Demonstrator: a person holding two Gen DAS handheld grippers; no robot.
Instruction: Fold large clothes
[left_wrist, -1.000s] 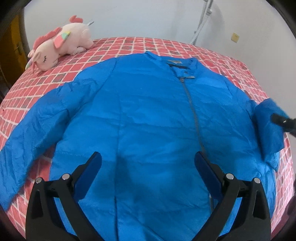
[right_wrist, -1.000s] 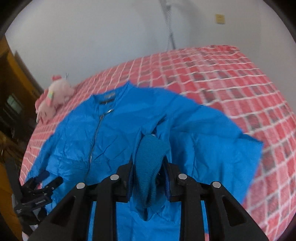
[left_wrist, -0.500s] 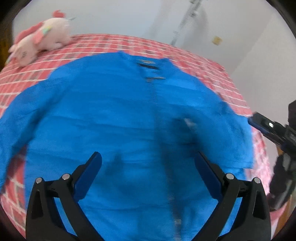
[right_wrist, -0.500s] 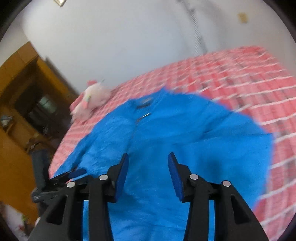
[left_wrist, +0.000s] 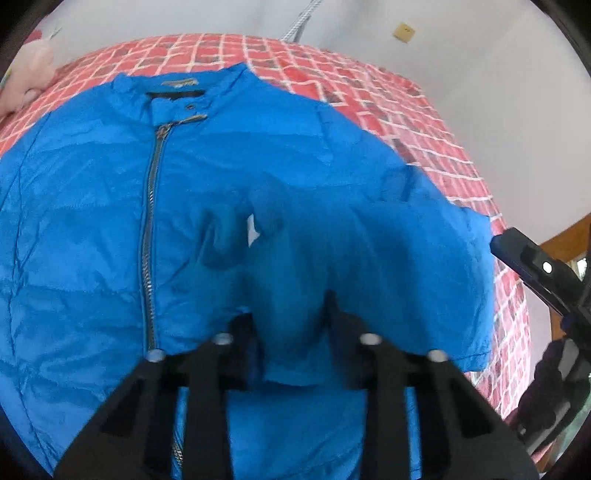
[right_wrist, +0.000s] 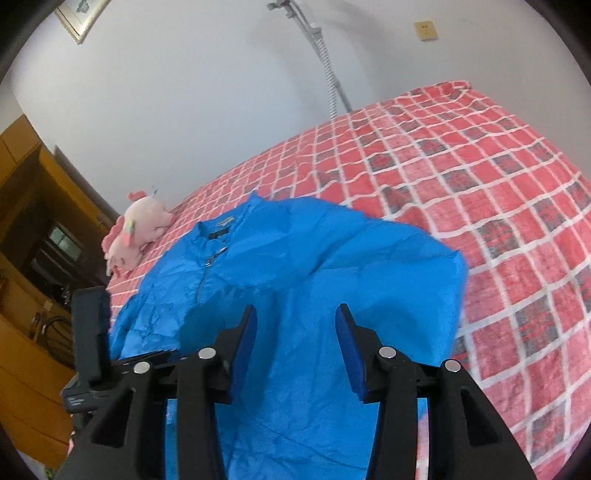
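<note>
A large blue zip-up jacket (left_wrist: 92, 221) lies front side up on a bed with a red checked cover (left_wrist: 424, 122). Its right sleeve (left_wrist: 388, 258) is folded in over the body. My left gripper (left_wrist: 291, 321) is shut on the folded sleeve's blue fabric at its near edge. My right gripper (right_wrist: 295, 332) is open and empty above the jacket (right_wrist: 332, 258). The right gripper also shows at the right edge of the left wrist view (left_wrist: 532, 269), beside the sleeve fold.
A pink plush unicorn (right_wrist: 136, 229) lies on the bed beyond the jacket's collar. Wooden furniture (right_wrist: 33, 258) stands left of the bed. A metal hose (right_wrist: 325, 59) runs up the white wall behind.
The right gripper let go of the sleeve cuff and opened. The left gripper moved right over the jacket and closed on the folded sleeve.
</note>
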